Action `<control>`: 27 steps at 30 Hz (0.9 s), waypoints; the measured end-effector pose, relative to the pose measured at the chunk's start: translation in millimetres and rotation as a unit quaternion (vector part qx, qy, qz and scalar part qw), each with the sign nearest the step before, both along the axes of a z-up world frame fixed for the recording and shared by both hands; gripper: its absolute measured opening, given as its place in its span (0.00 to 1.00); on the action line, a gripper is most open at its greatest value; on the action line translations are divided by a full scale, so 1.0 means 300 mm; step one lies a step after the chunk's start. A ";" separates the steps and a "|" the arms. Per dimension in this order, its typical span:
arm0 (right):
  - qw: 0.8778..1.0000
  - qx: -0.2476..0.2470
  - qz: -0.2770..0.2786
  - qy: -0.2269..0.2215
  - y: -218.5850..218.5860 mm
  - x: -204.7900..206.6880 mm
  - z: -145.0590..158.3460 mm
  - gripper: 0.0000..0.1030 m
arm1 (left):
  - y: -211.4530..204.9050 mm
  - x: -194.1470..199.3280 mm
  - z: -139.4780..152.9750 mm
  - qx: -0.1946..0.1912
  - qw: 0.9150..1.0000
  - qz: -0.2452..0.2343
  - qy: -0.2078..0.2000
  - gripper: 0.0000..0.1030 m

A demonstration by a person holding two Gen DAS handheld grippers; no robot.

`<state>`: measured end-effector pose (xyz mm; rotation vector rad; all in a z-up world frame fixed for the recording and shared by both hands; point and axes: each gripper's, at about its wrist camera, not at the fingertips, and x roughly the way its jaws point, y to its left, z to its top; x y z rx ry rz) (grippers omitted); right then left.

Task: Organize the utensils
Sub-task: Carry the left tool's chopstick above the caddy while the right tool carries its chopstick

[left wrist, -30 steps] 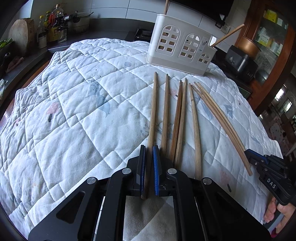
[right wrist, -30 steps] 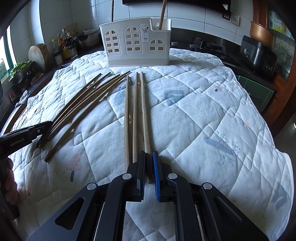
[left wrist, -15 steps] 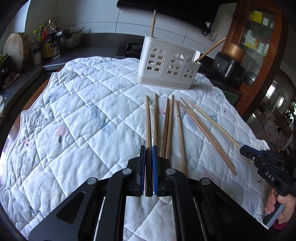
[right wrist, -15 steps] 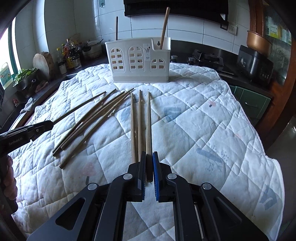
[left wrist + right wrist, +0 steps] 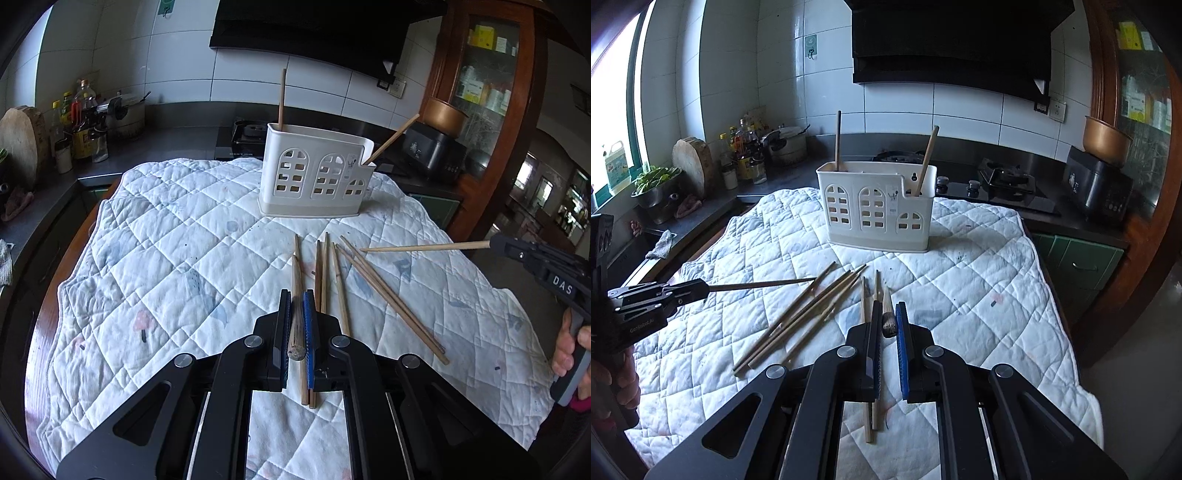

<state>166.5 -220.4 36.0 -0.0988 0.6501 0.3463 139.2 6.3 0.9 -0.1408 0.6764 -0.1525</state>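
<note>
Between both grippers' pads: chopsticks.

Around me is a kitchen: white tiled walls with a black range hood above a dark countertop and gas hob. Daylight pours through the window on my left, where a round wooden chopping block leans beside bottles. A dark wood glass-fronted cabinet stands on my right, near a black rice cooker with a copper-coloured pot on top. Green cupboard doors sit below the counter
</note>
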 end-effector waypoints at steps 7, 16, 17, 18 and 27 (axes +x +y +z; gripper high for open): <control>1.000 0.000 0.021 0.015 0.003 0.118 0.133 0.07 | 0.005 0.052 0.081 0.011 1.000 -0.019 -0.004 0.05; 0.999 0.022 0.027 -0.001 0.007 0.270 0.380 0.07 | 0.003 0.139 0.204 0.031 0.999 -0.036 -0.018 0.05; 0.999 0.025 0.026 -0.004 0.008 0.289 0.408 0.07 | 0.005 0.148 0.219 0.030 0.999 -0.037 -0.021 0.05; 0.999 0.026 0.024 -0.007 0.010 0.306 0.431 0.07 | 0.007 0.158 0.235 0.028 0.999 -0.038 -0.023 0.05; 0.999 0.025 -0.005 -0.031 0.032 0.468 0.564 0.07 | -0.002 0.260 0.437 0.034 0.996 -0.038 -0.072 0.05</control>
